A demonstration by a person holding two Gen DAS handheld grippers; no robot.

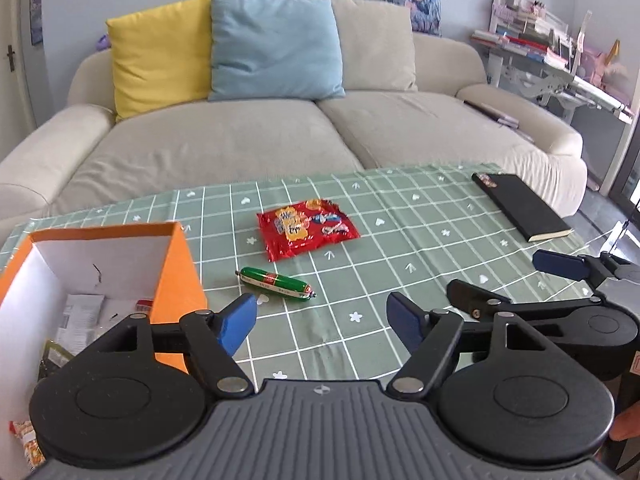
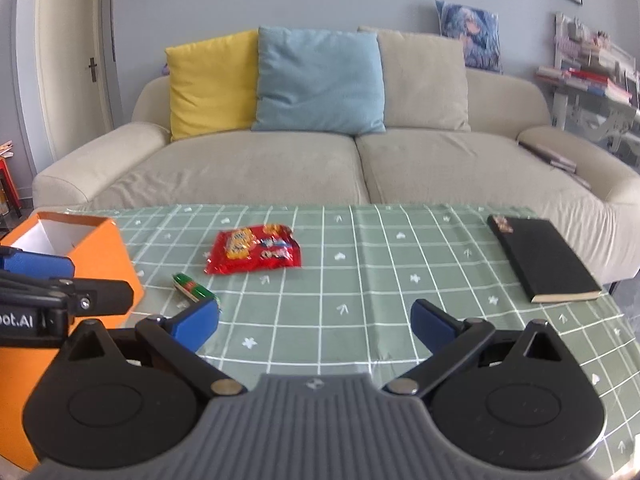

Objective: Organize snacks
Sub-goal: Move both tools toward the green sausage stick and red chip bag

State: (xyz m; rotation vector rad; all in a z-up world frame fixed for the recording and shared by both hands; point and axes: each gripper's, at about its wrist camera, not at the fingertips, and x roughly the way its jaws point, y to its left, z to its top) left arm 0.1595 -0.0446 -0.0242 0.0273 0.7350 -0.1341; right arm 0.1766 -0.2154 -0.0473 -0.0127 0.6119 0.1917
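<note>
Left tongs (image 1: 322, 322) stood wide open and empty over the surface (image 1: 400, 216), right tongs (image 2: 316, 322) likewise. Green sausage (image 1: 276, 283) lay at 11 o'clock, just beside the orange box (image 1: 180, 272); red packet (image 1: 306, 227) at 12. Best approach probably: straddle the sausage across its width, close gently.

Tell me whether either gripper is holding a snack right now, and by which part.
Nothing is held. The left gripper and right gripper are both open and empty, above the tablecloth.

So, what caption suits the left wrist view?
Open left hand-held gripper faces green sausage and red snack packet, beside orange box.
</note>
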